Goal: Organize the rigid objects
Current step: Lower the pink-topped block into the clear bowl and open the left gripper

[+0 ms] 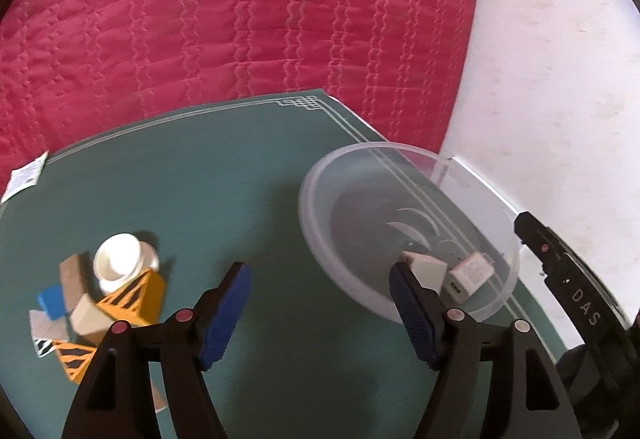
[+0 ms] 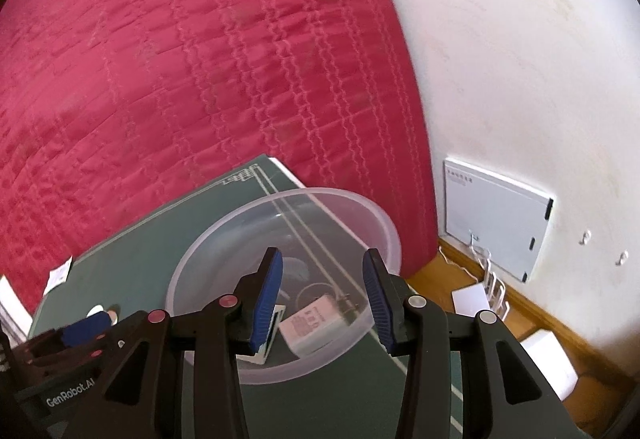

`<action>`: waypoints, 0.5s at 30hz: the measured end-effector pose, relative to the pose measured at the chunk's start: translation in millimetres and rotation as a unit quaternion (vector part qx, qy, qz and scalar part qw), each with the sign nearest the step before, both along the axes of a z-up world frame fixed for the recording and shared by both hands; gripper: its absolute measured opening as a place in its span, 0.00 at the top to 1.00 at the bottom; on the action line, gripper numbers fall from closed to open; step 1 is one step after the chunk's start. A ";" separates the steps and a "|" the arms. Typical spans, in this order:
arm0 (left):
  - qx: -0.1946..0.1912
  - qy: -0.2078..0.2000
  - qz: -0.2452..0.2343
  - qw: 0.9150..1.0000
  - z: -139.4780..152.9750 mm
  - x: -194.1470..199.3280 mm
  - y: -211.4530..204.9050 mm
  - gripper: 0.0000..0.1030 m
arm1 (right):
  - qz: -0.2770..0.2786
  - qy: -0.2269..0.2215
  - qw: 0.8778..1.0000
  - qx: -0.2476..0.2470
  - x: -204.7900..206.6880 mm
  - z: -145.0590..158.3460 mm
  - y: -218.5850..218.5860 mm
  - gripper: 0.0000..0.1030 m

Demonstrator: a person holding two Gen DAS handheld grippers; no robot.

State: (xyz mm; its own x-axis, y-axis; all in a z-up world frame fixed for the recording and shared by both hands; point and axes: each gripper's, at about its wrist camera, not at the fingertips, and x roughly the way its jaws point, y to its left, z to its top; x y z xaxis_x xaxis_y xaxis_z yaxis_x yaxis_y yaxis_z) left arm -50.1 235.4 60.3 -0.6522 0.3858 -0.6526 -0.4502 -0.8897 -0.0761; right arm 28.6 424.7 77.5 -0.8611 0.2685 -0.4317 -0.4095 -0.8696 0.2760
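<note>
My left gripper [image 1: 318, 271] is open wide over the green mat [image 1: 200, 179], with nothing between its blue pads. Its right fingertip stands at the near rim of a clear plastic bowl [image 1: 316, 223]. In the bowl lie a beige wooden block [image 1: 430, 271], right behind that fingertip, and a white charger [image 1: 472, 275]. A pile of blocks sits at the left: a white spool [image 1: 120, 259], orange striped blocks [image 1: 138, 299], a blue block [image 1: 52, 301]. My right gripper [image 2: 322, 259] hangs open above the bowl [image 2: 200, 251], and the charger [image 2: 316, 323] shows through the gap.
The mat [image 2: 160, 239] lies on a red quilted bedspread [image 1: 240, 19]. A paper tag [image 1: 26, 177] lies at the mat's left edge. To the right are a white wall [image 2: 520, 59] with a white panel [image 2: 496, 215], cables and white boxes [image 2: 548, 363] on a wooden floor.
</note>
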 end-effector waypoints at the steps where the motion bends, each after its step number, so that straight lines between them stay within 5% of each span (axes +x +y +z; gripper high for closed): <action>1: -0.002 0.002 0.004 1.000 0.2 0.3 -2.6 0.26 | 0.005 0.000 1.000 0.005 -0.4 0.0 -3.4 0.58; 10: -0.018 0.011 0.053 0.998 2.2 8.1 -39.3 0.25 | 0.029 -0.006 0.999 0.024 -3.7 -2.8 -17.6 0.56; 15: -0.023 0.017 0.084 0.996 3.5 10.8 -65.8 0.12 | 0.036 -0.009 0.999 0.036 -5.5 -4.1 -23.7 0.53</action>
State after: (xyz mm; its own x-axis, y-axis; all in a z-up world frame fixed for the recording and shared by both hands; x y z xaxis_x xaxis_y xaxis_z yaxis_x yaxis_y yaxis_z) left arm -39.4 169.6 63.8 -0.7277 0.2384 -0.6432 -0.2955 -0.9551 -0.0196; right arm 23.2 401.0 73.4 -0.8718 0.2362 -0.4292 -0.3487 -0.9145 0.2051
